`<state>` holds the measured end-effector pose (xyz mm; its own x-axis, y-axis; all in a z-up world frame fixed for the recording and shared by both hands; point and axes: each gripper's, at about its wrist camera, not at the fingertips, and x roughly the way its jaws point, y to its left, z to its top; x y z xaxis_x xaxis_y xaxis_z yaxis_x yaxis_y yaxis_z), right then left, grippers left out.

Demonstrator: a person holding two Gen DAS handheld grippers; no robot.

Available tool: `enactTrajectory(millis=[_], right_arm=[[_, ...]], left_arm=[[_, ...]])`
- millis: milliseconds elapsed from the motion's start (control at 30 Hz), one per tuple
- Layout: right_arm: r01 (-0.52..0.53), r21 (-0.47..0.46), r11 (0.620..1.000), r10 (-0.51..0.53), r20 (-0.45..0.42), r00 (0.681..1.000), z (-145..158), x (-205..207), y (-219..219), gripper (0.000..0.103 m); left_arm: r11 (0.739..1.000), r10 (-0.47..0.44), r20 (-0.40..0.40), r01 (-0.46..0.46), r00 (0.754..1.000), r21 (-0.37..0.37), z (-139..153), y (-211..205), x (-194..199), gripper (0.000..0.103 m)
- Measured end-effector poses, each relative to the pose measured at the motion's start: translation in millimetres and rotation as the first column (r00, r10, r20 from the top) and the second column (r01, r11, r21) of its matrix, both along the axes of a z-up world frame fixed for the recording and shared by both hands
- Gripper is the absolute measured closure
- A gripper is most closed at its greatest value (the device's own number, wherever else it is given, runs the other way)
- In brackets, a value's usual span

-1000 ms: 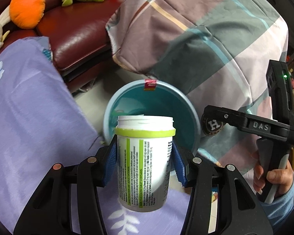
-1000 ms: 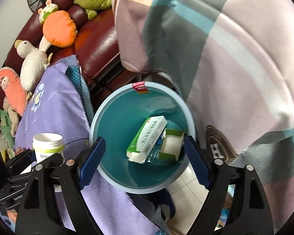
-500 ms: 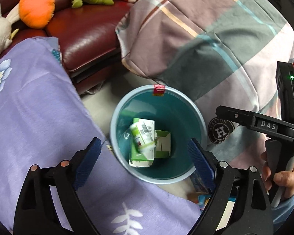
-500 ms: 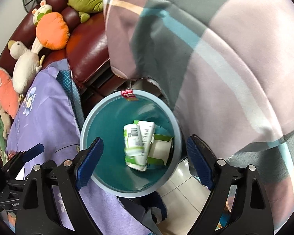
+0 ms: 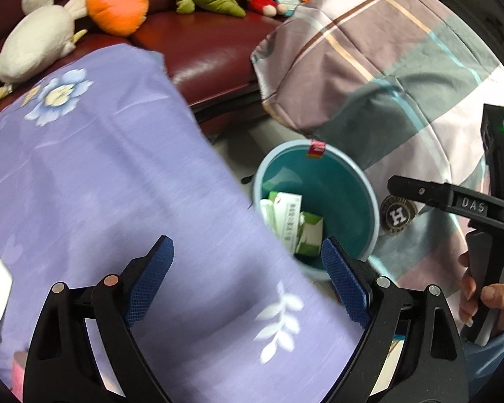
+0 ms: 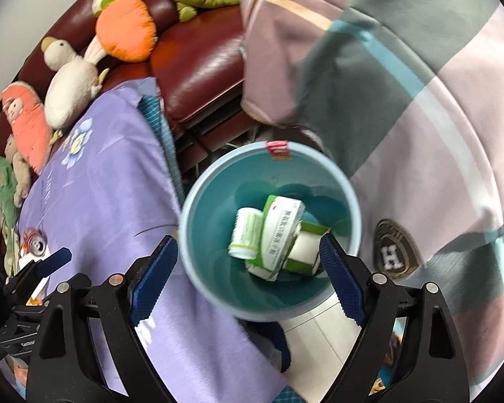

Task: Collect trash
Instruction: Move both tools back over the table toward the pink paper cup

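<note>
My left claw [image 5: 247, 283] has just sprung wide and holds nothing; the right claw [image 6: 248, 277] gapes empty too. The white bottle [image 6: 247, 235] now lies in the teal bin [image 6: 349, 198] among the cartons [image 6: 280, 231]. The risk I see: a can [image 6: 33, 243] remains on the purple-sheeted bench [image 6: 111, 181], and a hasty swing back could snag the cloth or knock the can to the floor.

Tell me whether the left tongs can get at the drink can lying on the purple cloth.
Probably yes: the left tongs are open and empty, and the silver drink can lies uncovered on the purple floral cloth nearby.
</note>
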<state>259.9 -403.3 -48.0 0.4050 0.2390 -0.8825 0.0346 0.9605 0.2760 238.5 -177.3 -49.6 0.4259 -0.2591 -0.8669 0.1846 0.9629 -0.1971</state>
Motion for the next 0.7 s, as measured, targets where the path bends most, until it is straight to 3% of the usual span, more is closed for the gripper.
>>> enactTrajectory(millis=[400, 700], right_arm=[[-0.105, -0.025, 0.994, 0.105, -0.001, 0.994, 16.3, -45.7, 84.8, 0.021], [-0.274, -0.035, 0.961, 0.274, -0.016, 0.962, 27.7, -70.0, 197.2, 0.021]], left_arm=[[0.996, 0.091, 0.039, -0.091, 0.995, 0.001, 15.6, 93.3, -70.1, 0.013], [0.972, 0.233, 0.096, -0.232, 0.968, -0.026, 35.4, 187.8, -120.4, 0.01]])
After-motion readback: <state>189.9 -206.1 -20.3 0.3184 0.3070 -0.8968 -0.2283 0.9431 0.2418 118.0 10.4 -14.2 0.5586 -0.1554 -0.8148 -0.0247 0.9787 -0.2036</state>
